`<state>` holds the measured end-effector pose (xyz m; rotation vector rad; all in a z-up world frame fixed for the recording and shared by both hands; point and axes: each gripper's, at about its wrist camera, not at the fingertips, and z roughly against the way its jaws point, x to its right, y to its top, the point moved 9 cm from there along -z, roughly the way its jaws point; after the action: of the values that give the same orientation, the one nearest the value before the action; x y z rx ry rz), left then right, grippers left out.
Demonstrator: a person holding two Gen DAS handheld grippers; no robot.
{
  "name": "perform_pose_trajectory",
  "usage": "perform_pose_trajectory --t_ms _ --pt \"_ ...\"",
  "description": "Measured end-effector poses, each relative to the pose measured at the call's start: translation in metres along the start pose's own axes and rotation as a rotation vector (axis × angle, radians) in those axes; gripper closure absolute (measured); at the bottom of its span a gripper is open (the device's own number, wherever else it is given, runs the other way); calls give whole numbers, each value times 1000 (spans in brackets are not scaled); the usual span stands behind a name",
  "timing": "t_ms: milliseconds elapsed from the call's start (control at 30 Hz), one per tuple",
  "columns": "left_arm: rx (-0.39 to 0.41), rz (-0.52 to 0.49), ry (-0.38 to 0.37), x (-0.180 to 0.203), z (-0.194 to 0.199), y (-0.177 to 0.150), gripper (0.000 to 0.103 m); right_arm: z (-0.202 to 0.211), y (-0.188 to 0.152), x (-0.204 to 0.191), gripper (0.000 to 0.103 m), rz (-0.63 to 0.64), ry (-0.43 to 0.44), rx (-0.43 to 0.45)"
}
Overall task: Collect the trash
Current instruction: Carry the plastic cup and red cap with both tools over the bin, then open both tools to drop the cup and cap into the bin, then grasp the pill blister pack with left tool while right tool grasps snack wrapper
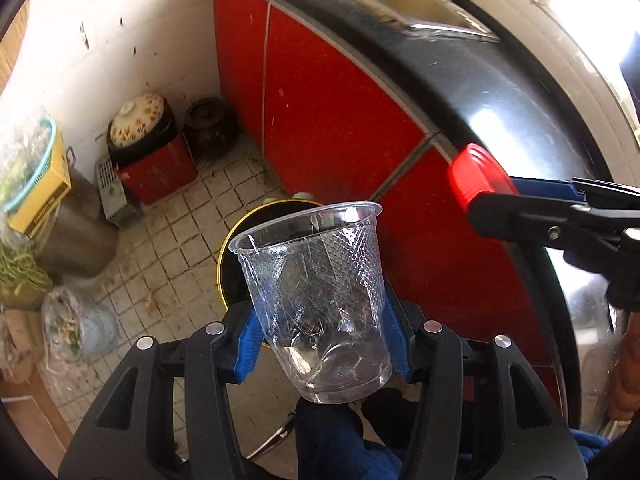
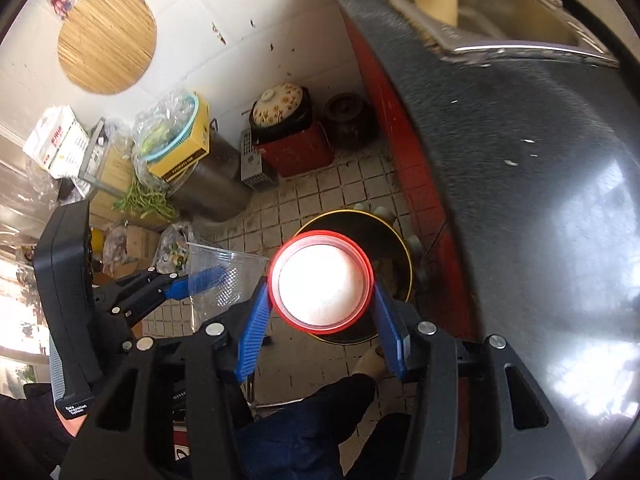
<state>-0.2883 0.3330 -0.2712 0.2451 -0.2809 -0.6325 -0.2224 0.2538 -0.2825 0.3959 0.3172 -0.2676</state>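
My left gripper (image 1: pixel 320 320) is shut on a clear plastic cup (image 1: pixel 316 280) with a diamond pattern, its mouth tilted up and away. It hangs above a round black bin with a yellow rim (image 1: pixel 232 240) on the tiled floor. My right gripper (image 2: pixel 320 304) is shut on a red-rimmed round container with a white inside (image 2: pixel 322 284), held over the same bin (image 2: pixel 394 248). The right gripper (image 1: pixel 492 196) with the red container (image 1: pixel 478 176) shows at the right of the left wrist view. The left gripper (image 2: pixel 212 276) with the cup (image 2: pixel 224 276) shows left in the right wrist view.
Red cabinet doors (image 1: pixel 328 112) under a black countertop (image 2: pixel 540 200) with a steel sink (image 2: pixel 500 12) run along the right. In the floor corner stand a flowered lidded pot on a red box (image 2: pixel 288 132), a dark jar (image 2: pixel 348 120), a metal drum (image 2: pixel 212 188), bags and greens (image 2: pixel 148 200).
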Motion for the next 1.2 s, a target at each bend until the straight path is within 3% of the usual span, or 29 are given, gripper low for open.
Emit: perform_pose_trajectory --t_ms 233,433,500,567,700,767,933,1000,1200 --pt "-39 5 -10 -19 -31 -10 52 -41 5 0 54 4 -30 -62" --pt "-45 25 -38 -25 -37 -11 50 -41 6 1 53 14 -41 -74" --pt "-42 19 -27 -26 -38 -10 42 -40 8 0 38 8 -44 -74" --pt "-39 10 -16 -30 -39 -8 37 -35 10 -1 31 6 -36 -62" --pt "-24 14 -12 -32 -35 -7 25 -26 12 -2 30 4 -34 -50" --pt "-19 9 -10 -32 -34 -7 21 -17 10 -1 30 -6 -28 -37" --pt "-24 -3 6 -27 -29 -9 20 10 8 4 27 -32 -20 11" --pt "-15 -20 11 -20 -22 -7 15 29 5 9 22 -40 -29 48" --pt "62 -192 -3 43 15 10 9 112 -21 57 15 -125 -116 192"
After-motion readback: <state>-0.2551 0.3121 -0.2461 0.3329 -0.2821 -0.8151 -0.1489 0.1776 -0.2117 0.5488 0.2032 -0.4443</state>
